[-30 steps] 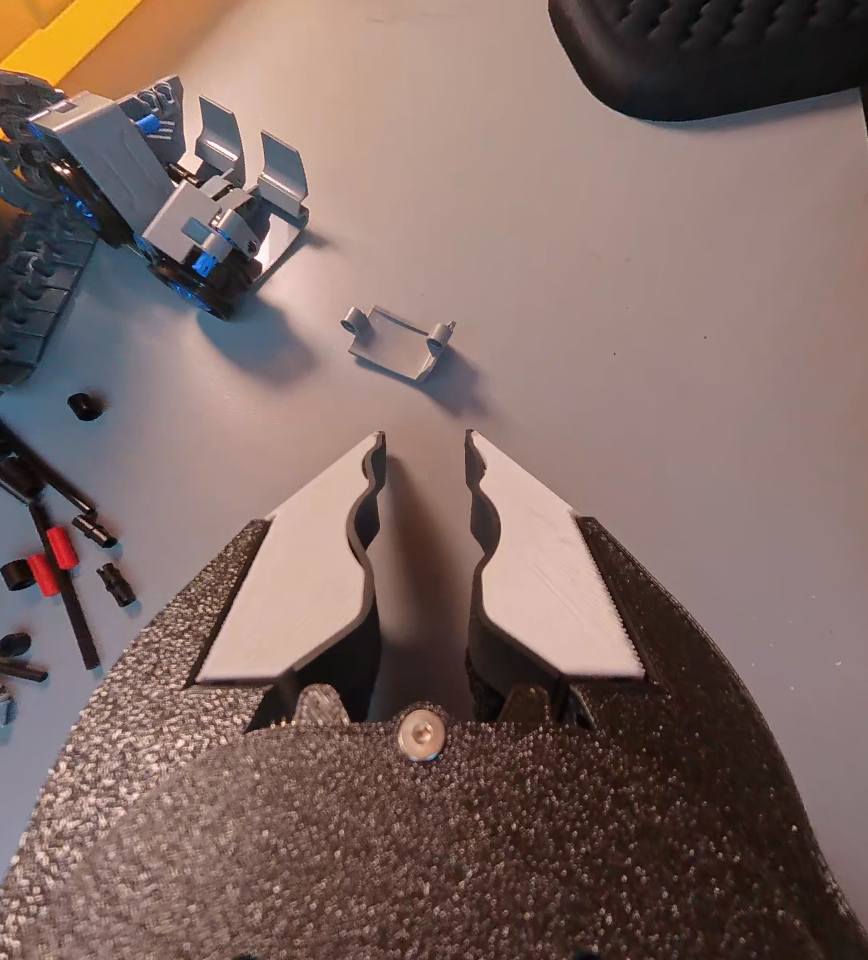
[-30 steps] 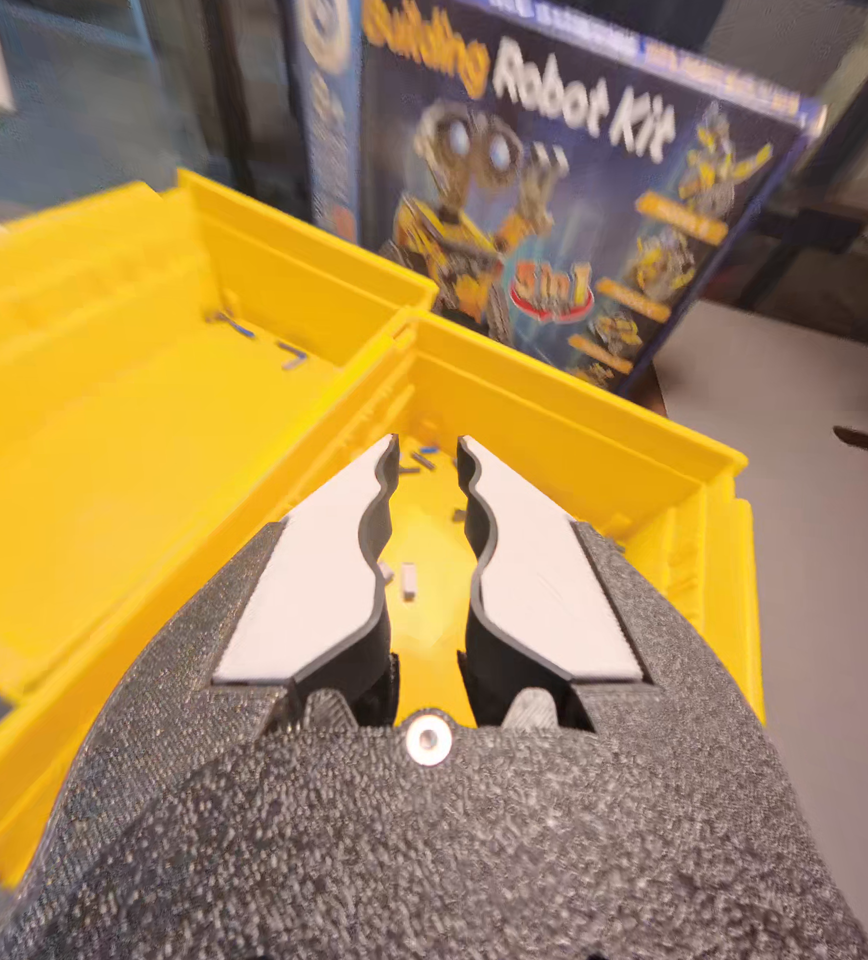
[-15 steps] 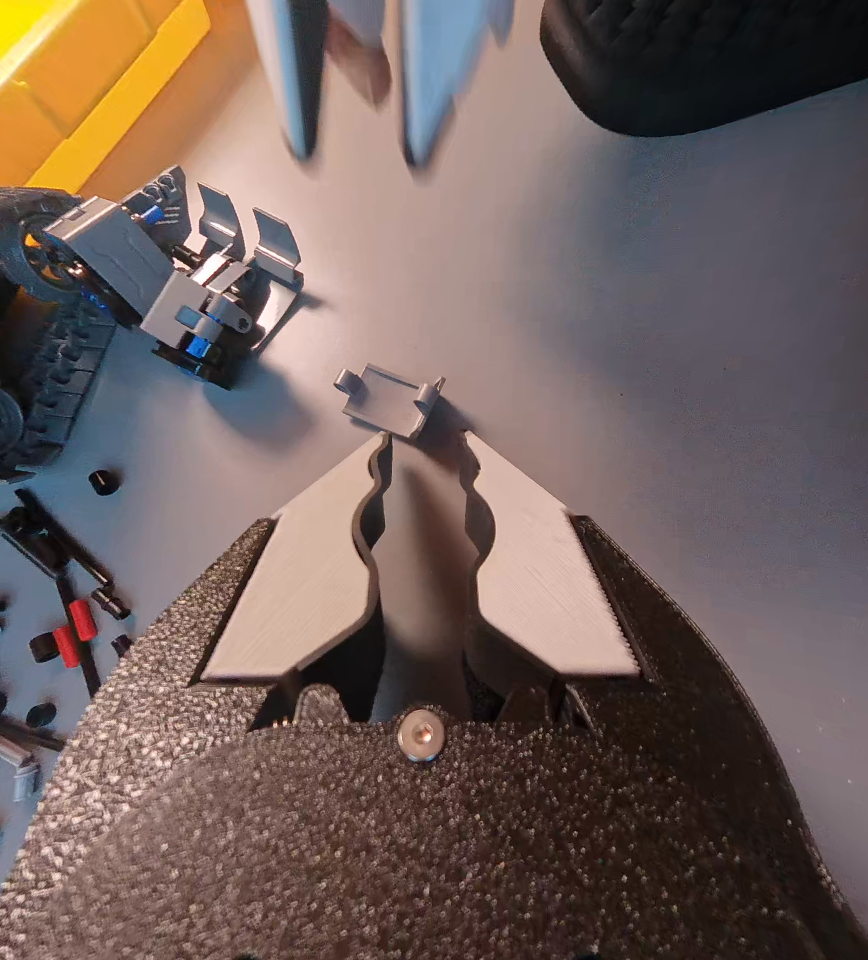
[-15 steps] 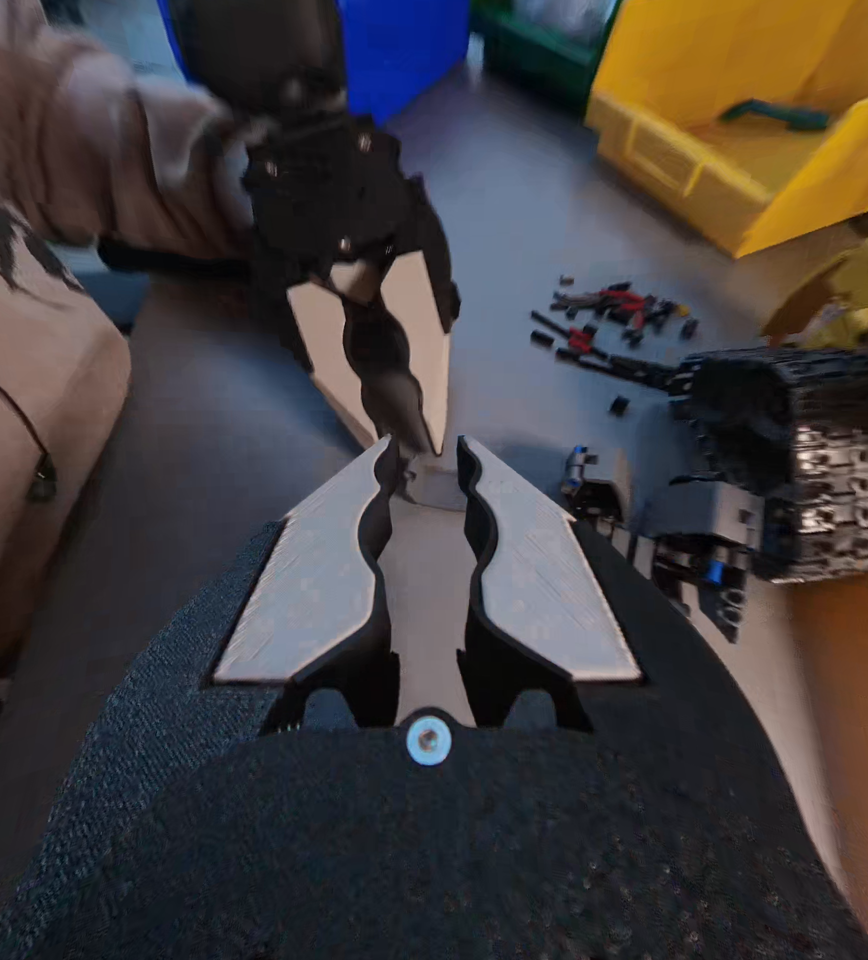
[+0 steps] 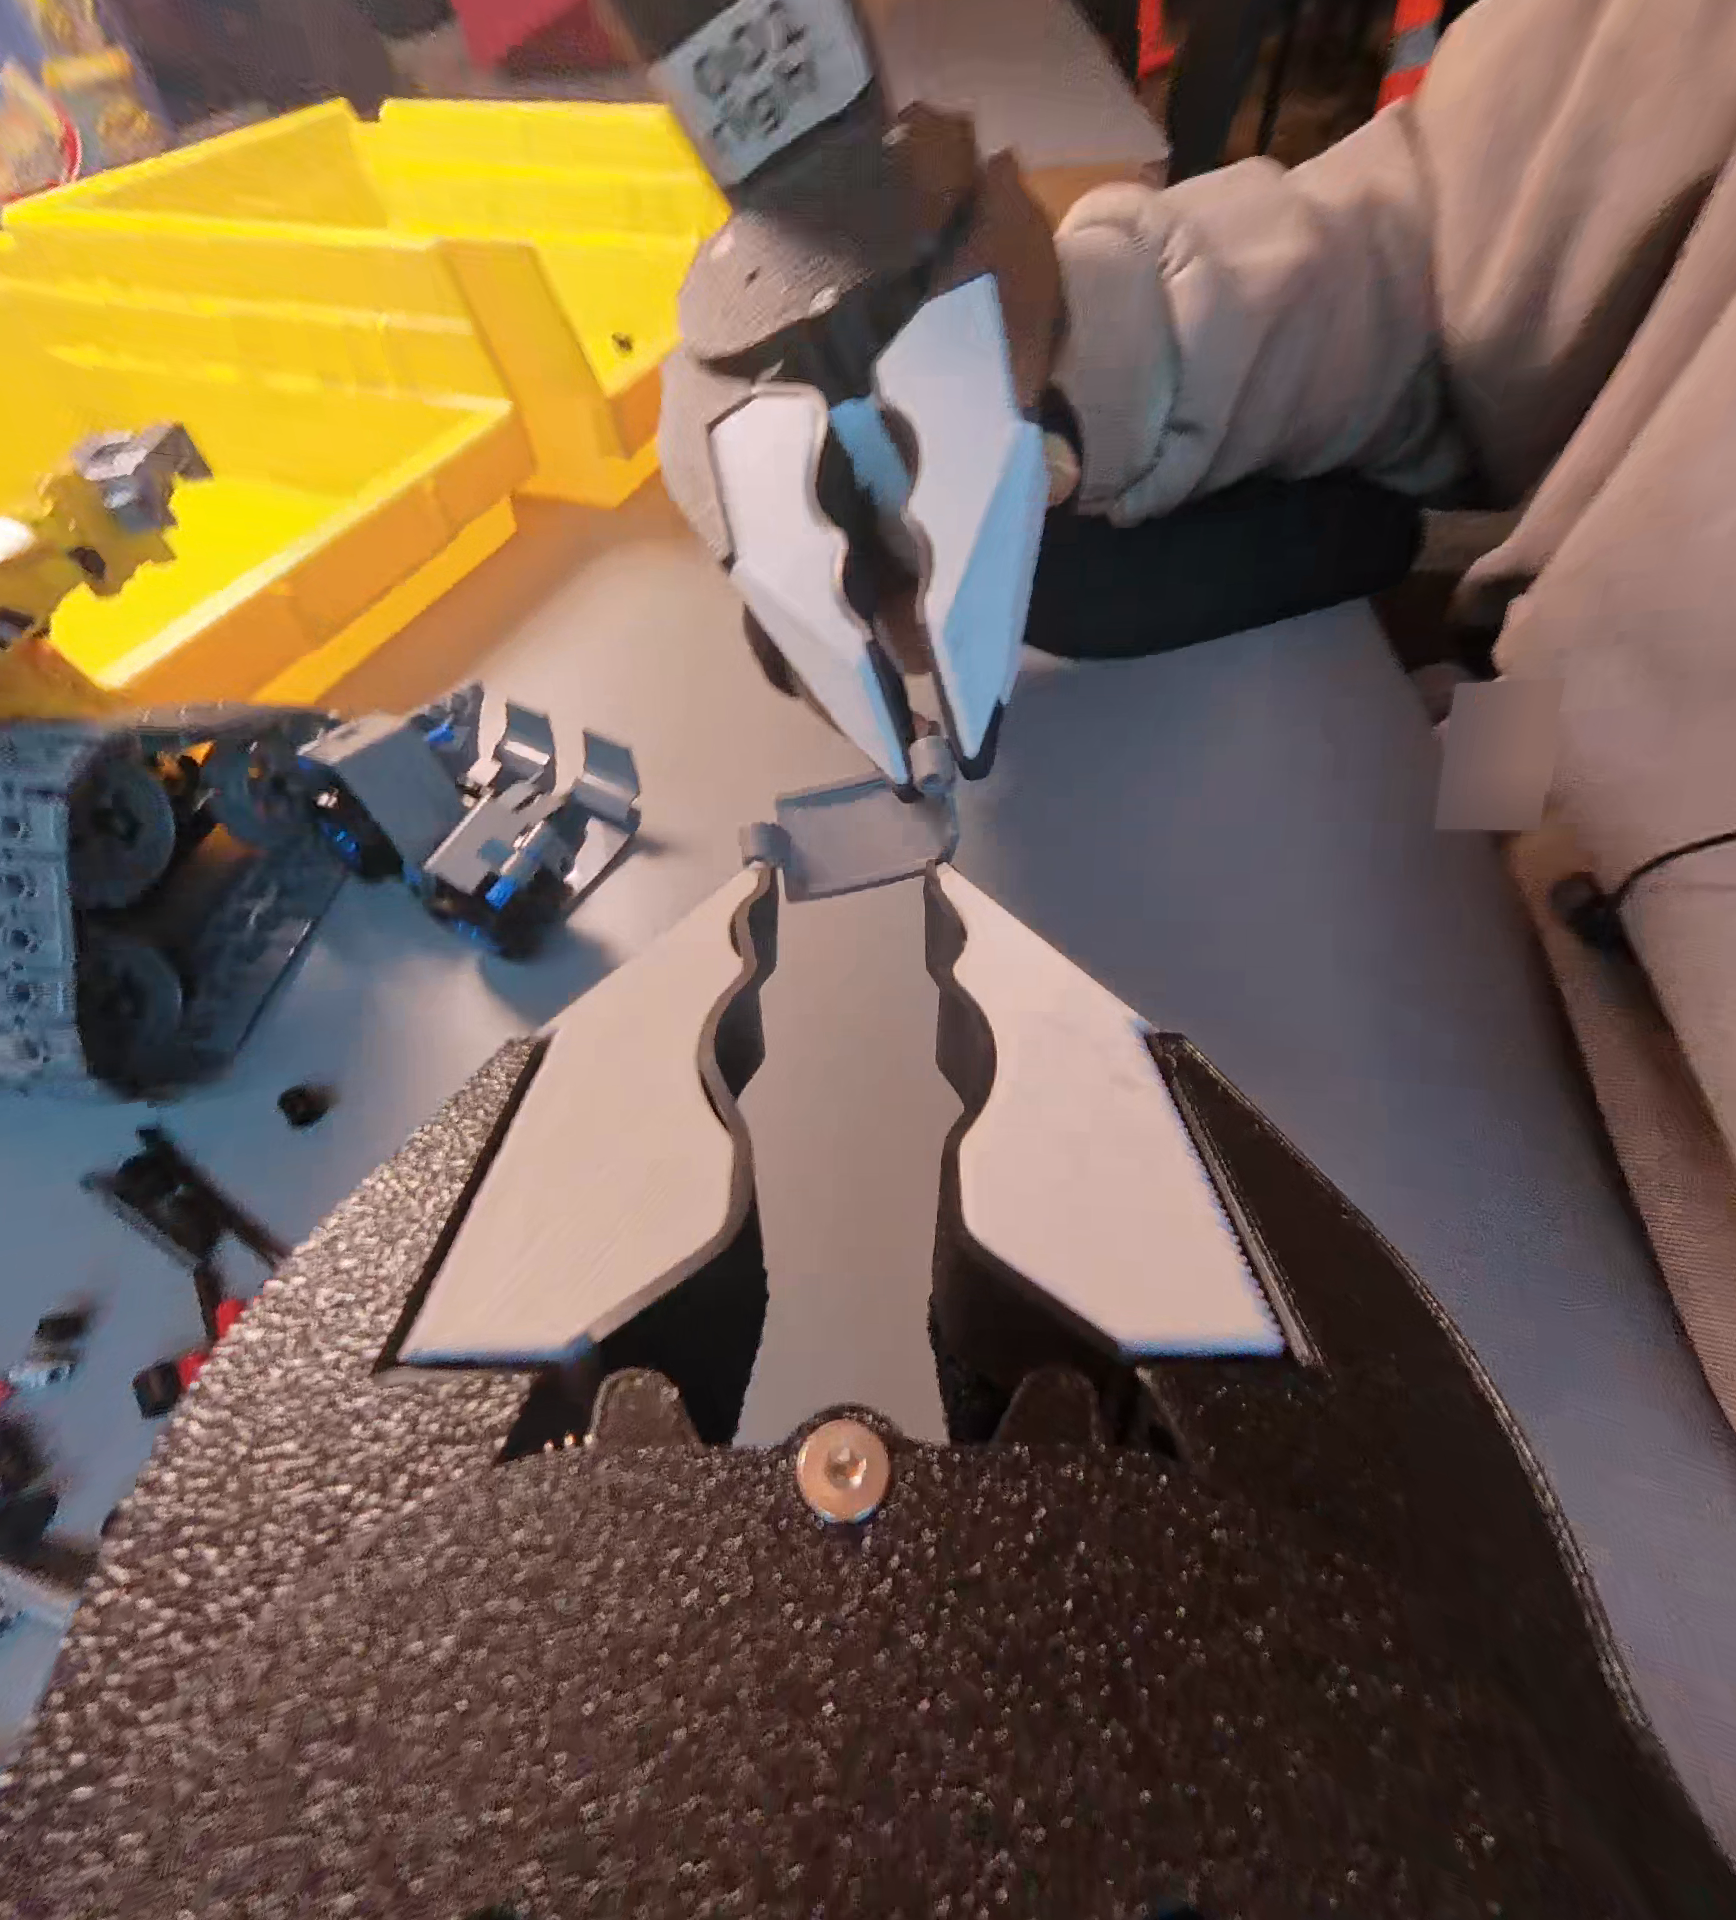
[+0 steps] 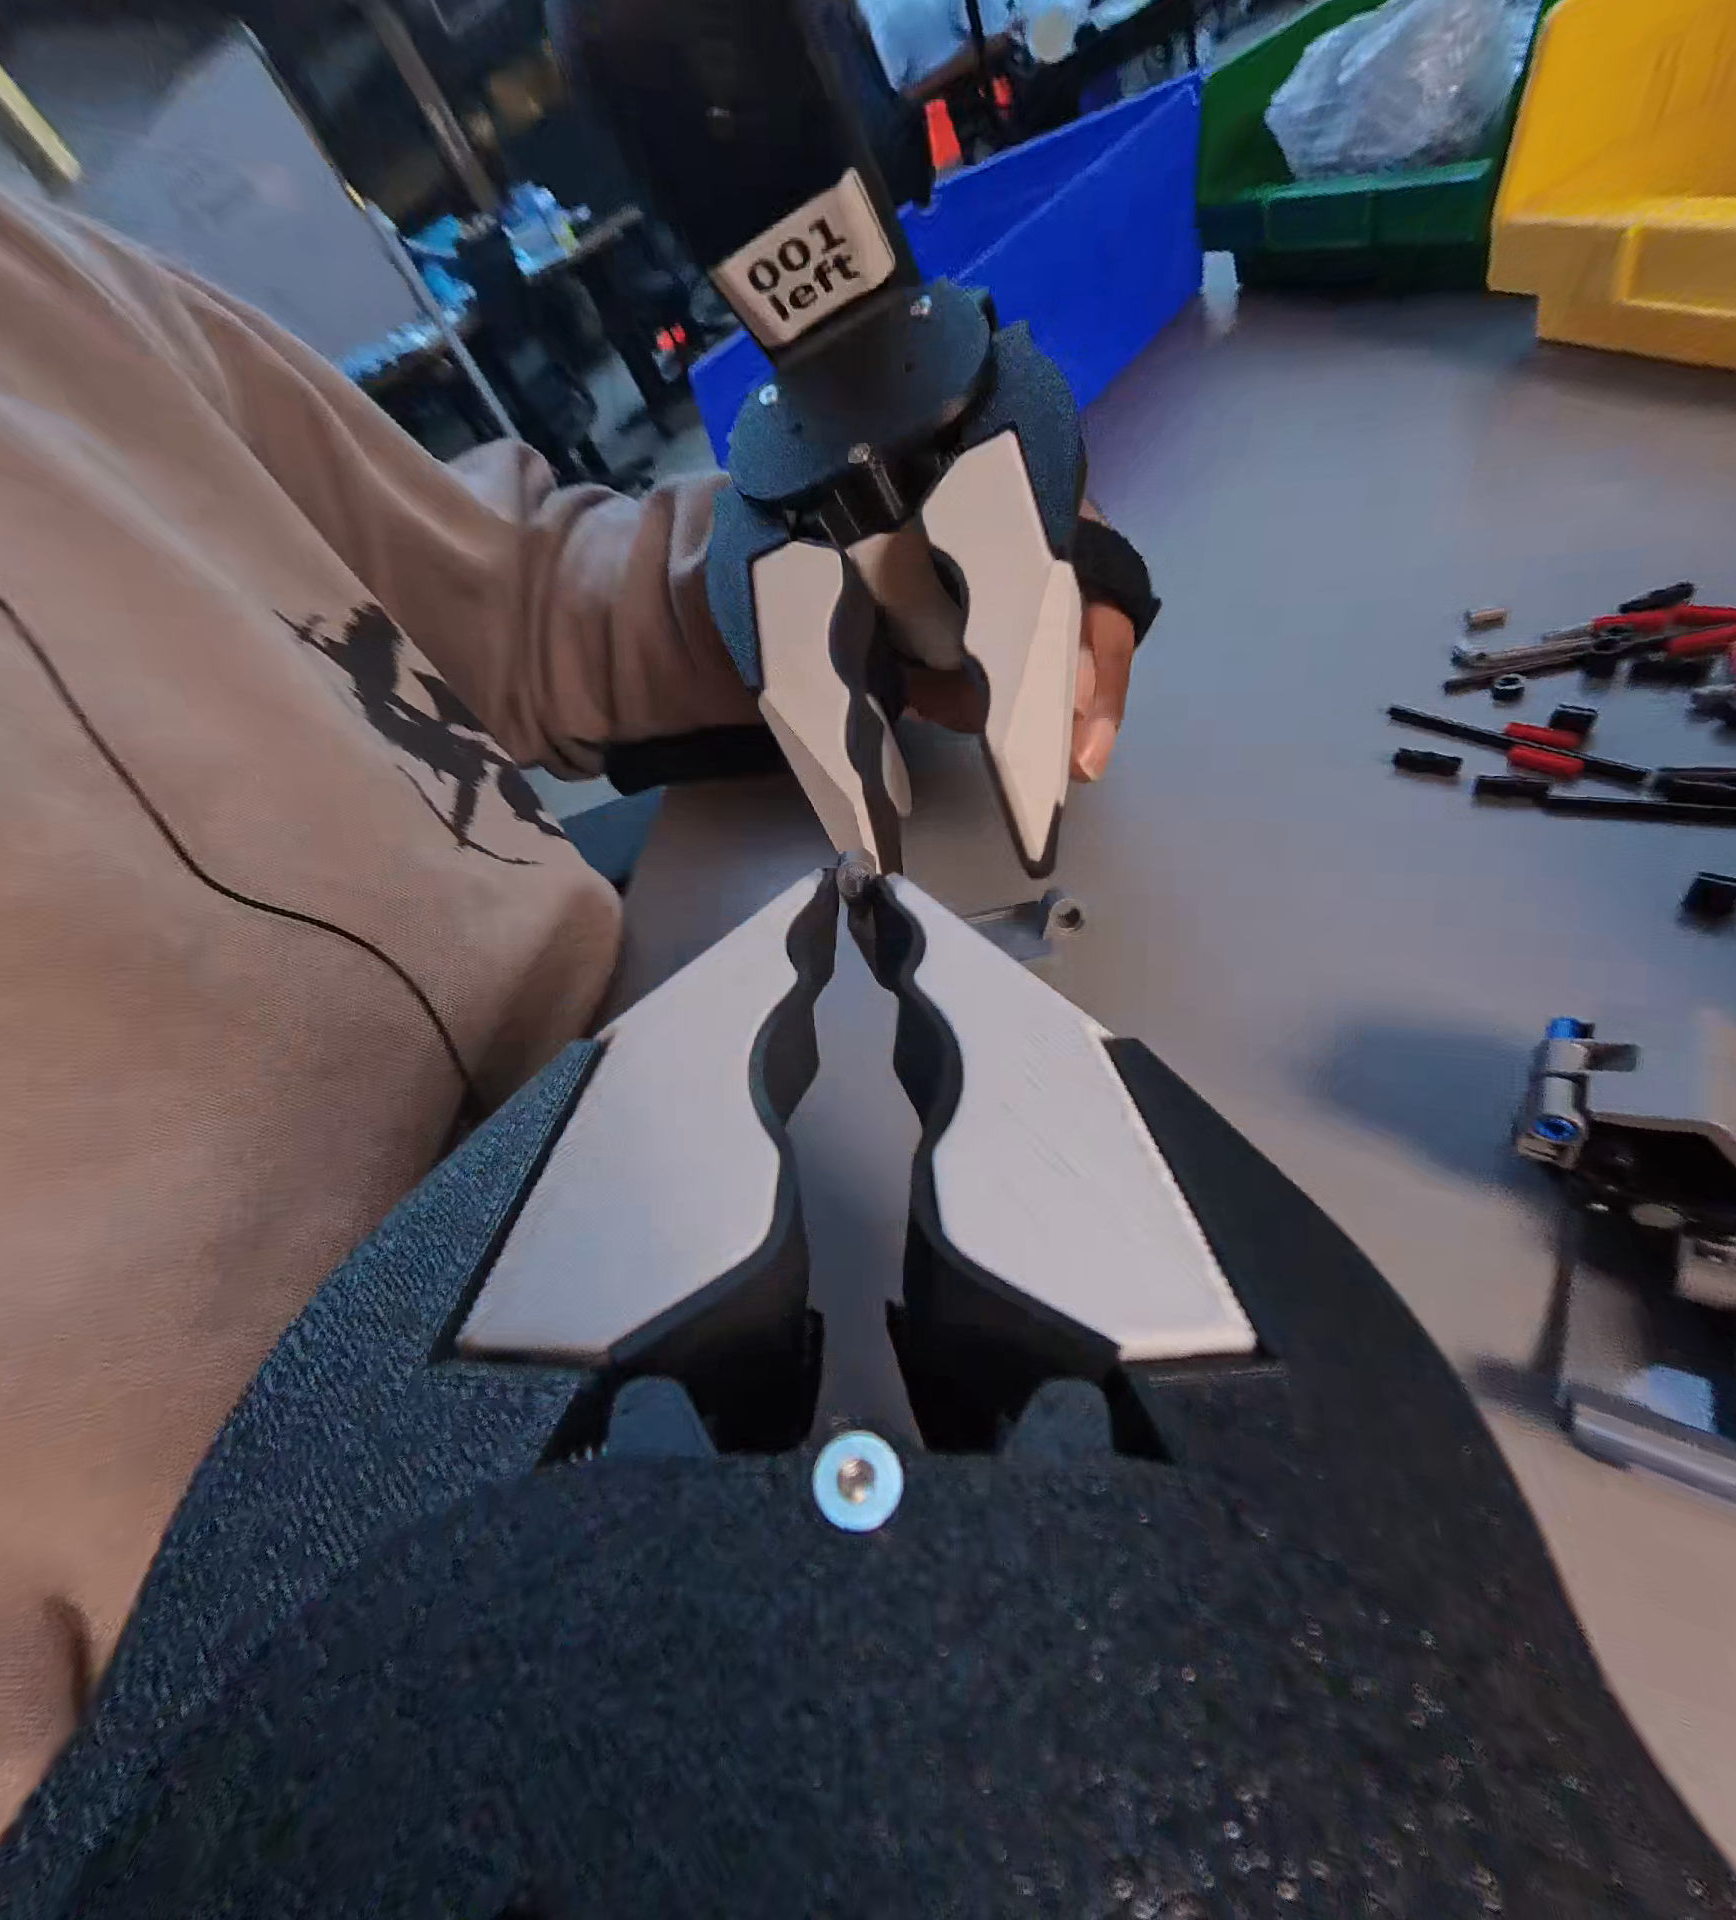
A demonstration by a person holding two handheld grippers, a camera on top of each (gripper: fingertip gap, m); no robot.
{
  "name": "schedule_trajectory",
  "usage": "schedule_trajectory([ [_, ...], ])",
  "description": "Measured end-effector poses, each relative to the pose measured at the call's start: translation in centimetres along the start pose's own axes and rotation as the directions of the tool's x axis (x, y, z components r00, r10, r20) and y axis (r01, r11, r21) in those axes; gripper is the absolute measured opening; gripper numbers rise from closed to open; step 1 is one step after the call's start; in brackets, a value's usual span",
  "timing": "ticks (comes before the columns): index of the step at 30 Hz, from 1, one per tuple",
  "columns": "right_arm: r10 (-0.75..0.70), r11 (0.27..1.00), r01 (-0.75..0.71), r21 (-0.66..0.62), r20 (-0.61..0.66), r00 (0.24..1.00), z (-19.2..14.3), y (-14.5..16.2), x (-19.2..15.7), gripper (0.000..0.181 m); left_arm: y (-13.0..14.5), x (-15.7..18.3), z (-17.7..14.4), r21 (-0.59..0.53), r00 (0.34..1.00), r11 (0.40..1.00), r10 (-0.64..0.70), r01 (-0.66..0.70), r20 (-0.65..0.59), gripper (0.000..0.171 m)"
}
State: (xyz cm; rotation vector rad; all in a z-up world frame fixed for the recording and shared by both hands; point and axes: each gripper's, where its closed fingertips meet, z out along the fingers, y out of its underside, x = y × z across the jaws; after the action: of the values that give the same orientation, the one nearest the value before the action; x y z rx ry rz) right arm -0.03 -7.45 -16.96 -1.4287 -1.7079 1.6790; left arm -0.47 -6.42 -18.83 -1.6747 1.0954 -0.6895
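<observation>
Grey panel piece on the counter, no longer lying alone as a second ago. Far corner lug now pinched in the clenched jaws of the right gripper, newly come in from the far side. Left gripper drawn up to the near edge, jaws released and straddling it; contact unclear. Tracked toy vehicle and yellow bins off to the left.

Grey panel, yellow bins (speckled black gripper bodies)
</observation>
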Motion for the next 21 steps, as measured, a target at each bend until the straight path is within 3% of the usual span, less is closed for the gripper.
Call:
schedule_trajectory([
  [4, 0.107, 0.989, -0.122, 0.087, 0.164, 0.981, 0.1, -1.2, -1.8, 0.006, -1.5, 2.2, -0.1, 0.082, 0.995, 0.996, 0.048, -0.041, -0.085, 0.015],
  [9, 0.25, 0.936, -0.303, 0.18, 0.267, 0.931, 0.1, -2.6, -1.7, 0.006, -3.4, 2.6, -0.8, 0.185, 0.993, 0.983, 0.029, -0.008, -0.112, 0.032],
  [11, 0.252, 0.932, -0.309, 0.19, 0.274, 0.928, 0.2, -2.7, -1.8, 0.006, -3.3, 2.2, -0.6, 0.166, 0.996, 0.986, 0.045, -0.032, -0.074, 0.023],
  [12, 0.246, 0.933, -0.3, 0.199, 0.253, 0.936, 0.3, -2.7, -1.6, 0.006, -3.1, 2.4, -0.5, 0.146, 0.995, 0.988, 0.066, -0.055, -0.073, 0.011],
  [16, 0.186, 0.949, -0.209, 0.237, 0.115, 0.976, -0.9, -3.4, 0.1, 0.016, -2.8, 0.4, -1.7, 0.015, 0.99, 0.991, 0.131, -0.132, 0.055, 0.004],
  [19, -0.016, 0.985, 0.044, 0.166, -0.164, 0.986, -2.8, -3.4, 2.5, 0.029, -2.9, -3.8, -6.1, -0.151, 0.927, 0.974, 0.209, -0.169, 0.312, 0.003],
  [21, -0.161, 0.981, 0.19, 0.038, -0.379, 0.911, -4.6, -2.8, 5.1, 0.033, -2.6, -6.7, -10.9, -0.283, 0.831, 0.953, 0.245, -0.111, 0.5, 0.003],
])
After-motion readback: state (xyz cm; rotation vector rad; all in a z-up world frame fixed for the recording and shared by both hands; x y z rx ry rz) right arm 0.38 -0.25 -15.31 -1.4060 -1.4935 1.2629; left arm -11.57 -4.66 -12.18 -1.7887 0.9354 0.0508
